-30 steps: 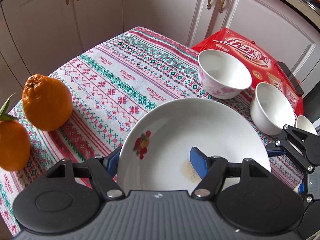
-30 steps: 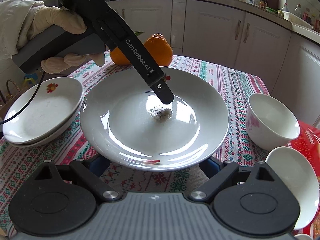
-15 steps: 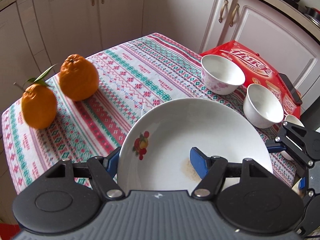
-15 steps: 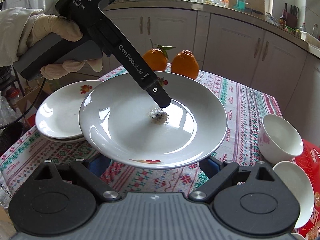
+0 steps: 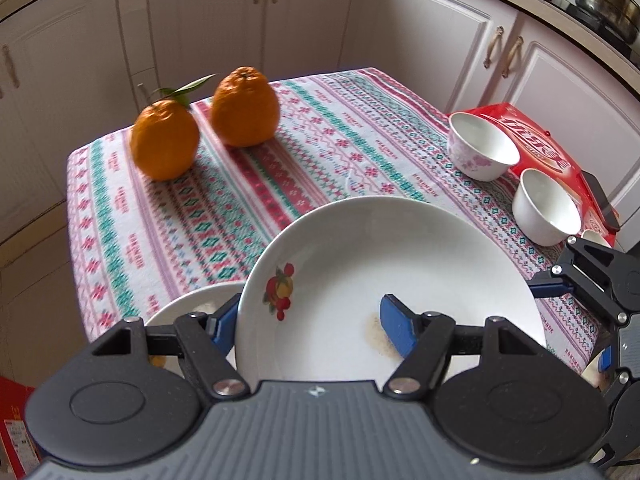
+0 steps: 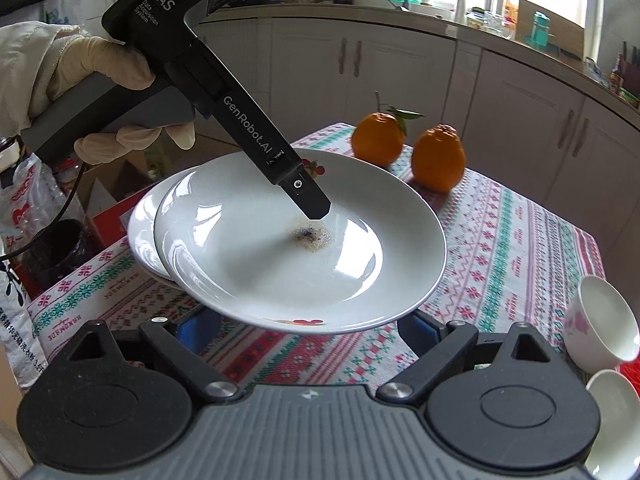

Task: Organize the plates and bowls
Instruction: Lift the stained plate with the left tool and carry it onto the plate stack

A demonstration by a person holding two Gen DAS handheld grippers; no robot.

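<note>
Lettering on your left claw (image 6: 316,210) reads "DAS" and "GenRobot.AI"; it pinches the plate (image 6: 280,264) above the worktop (image 5: 320,152), while your right claw (image 6: 308,328) stays spread under its rim.

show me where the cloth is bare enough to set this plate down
Bare cloth lies between the oranges and the floral bowl. Crowded spots: the right edge with both bowls and the red box, and the near-left corner holding another plate.
</note>
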